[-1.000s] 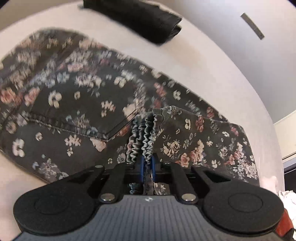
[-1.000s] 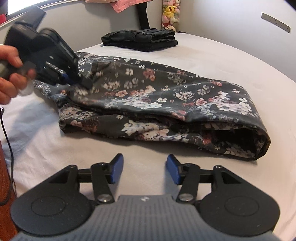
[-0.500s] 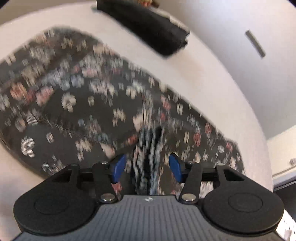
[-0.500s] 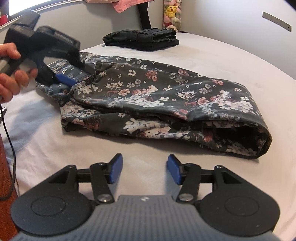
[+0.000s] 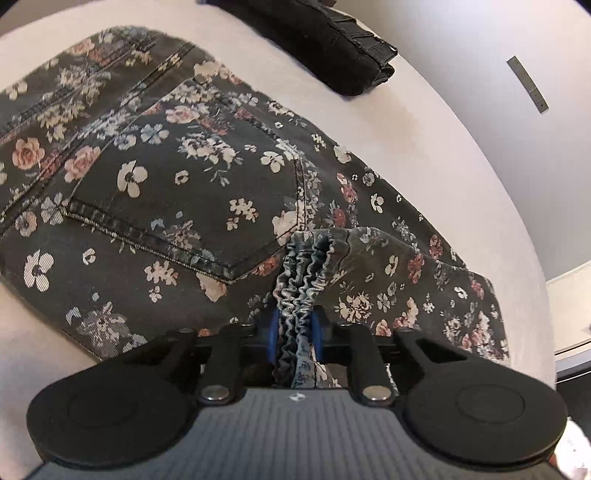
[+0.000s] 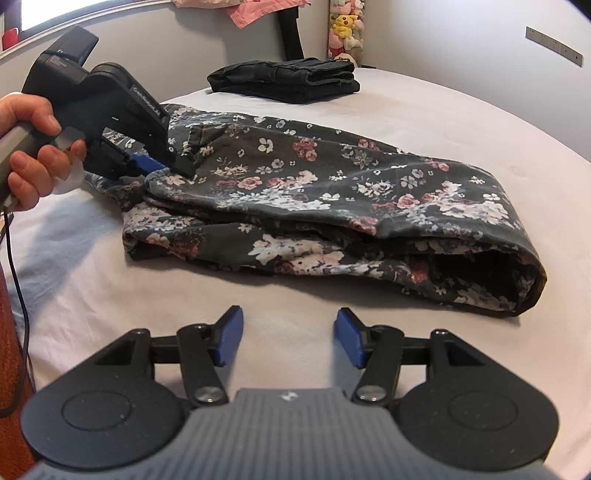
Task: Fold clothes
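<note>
On the pale bedsheet (image 6: 110,280) the floral trousers (image 6: 332,206) are lying folded over on themselves, the fold bulging toward the right edge. From the left wrist view, the left gripper (image 5: 294,328) is pinching the gathered elastic hem (image 5: 301,280) between its blue pads, with a stitched back pocket (image 5: 184,192) spreading out just beyond it; that close grip is hard to make out from the other side. From the right wrist view, the right gripper (image 6: 287,339) is hovering with its fingers spread apart over bare sheet, near the trousers but not touching, and a hand (image 6: 29,147) is holding the left gripper's handle at the far left end of the garment. Behind, a folded black garment (image 6: 288,79) is sitting near the grey wall (image 6: 461,44), with plush toys (image 6: 345,29) in the corner.
</note>
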The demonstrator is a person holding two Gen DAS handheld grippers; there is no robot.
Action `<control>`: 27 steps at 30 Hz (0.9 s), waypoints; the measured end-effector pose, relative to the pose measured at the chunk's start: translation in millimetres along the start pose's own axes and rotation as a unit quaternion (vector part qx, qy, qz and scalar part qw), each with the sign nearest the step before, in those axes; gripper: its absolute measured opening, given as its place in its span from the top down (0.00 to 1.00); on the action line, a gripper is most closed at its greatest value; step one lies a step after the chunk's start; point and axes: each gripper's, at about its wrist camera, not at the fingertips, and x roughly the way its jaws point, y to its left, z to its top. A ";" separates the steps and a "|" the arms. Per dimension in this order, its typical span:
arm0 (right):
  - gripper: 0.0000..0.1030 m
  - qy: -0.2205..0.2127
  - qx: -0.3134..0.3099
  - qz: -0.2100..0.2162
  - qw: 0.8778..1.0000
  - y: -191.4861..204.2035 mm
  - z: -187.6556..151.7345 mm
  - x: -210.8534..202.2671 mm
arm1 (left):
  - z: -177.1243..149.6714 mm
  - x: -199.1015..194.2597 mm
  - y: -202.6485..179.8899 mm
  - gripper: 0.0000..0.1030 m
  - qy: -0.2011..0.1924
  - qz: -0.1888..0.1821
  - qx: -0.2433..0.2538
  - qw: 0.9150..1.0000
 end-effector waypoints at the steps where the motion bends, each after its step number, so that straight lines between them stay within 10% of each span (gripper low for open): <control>1: 0.42 0.000 -0.001 0.000 1.000 0.0 0.2 0.0 | -0.8 -1.4 -2.3 0.82 -0.006 0.003 0.006 1.000; 19: 0.42 -0.022 0.030 -0.008 0.999 -7.1 8.9 -19.7 | 65.8 -124.1 -103.2 0.84 -0.097 -0.008 0.212 0.972; 27: 0.42 -0.032 0.027 -0.002 0.999 -1.5 11.5 -23.9 | 128.7 -176.7 -79.5 0.84 -0.075 0.035 0.197 0.977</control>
